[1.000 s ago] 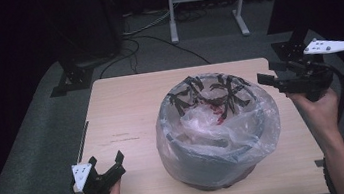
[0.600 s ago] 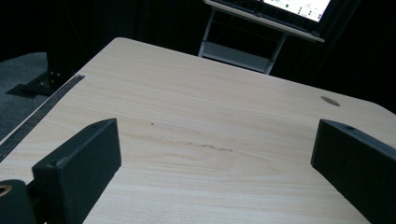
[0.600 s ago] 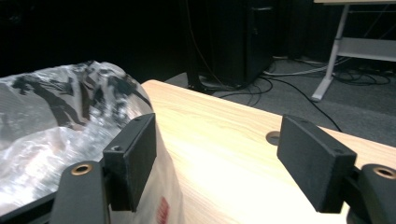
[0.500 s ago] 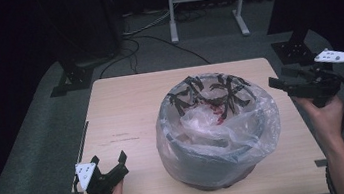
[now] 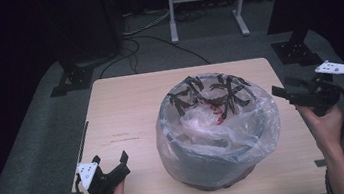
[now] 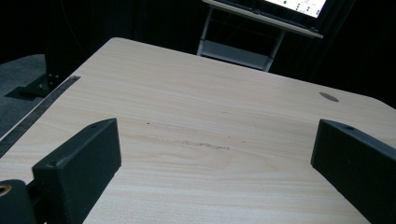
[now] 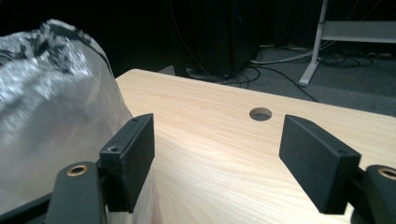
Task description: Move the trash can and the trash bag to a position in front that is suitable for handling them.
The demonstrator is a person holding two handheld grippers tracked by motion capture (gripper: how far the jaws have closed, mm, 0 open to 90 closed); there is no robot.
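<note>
The left tongs (image 5: 124,161) rest low at the near left corner of the surface (image 5: 126,113), jaws spread and holding nothing. A bucket lined with a plastic bag (image 5: 217,131) stands mid-surface. The right tongs (image 5: 285,89) hover just beside it, jaws apart.

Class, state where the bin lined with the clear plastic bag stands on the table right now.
In the high view, the bin stands right of centre on the table, nearer the right gripper.
</note>
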